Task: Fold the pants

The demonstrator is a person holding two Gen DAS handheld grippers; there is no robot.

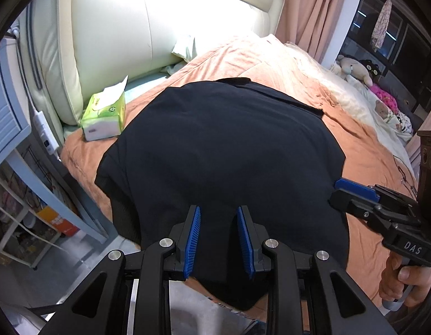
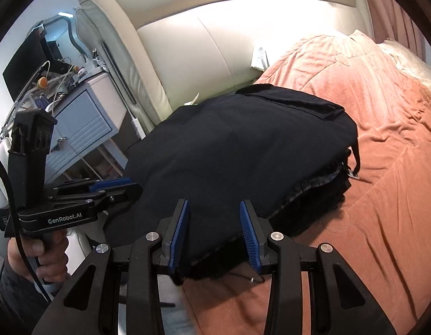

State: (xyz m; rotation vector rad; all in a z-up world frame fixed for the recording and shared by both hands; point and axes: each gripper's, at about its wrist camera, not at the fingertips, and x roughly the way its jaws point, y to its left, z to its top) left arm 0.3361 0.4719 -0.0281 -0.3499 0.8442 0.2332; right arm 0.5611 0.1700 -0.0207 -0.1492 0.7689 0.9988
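The black pants (image 1: 221,145) (image 2: 237,145) lie as a wide folded stack on the orange blanket (image 1: 369,145), with their layered edges showing on the right in the right wrist view. Their near edge hangs off the bed's side. My left gripper (image 1: 218,209) holds that near edge, and dark cloth fills the gap between its blue pads. My right gripper (image 2: 214,203) grips the same edge further right, its pads against the thick stack. Each gripper also shows from the side in the other view: the right gripper (image 1: 338,192) and the left gripper (image 2: 134,187), each in a person's hand (image 2: 48,256).
A green tissue pack (image 1: 103,117) sits on the bed left of the pants, below the cream headboard (image 1: 159,28). A white and blue nightstand (image 2: 81,122) stands beside the bed. Plush toys (image 1: 355,67) lie along the far right, by a pink curtain (image 1: 307,8).
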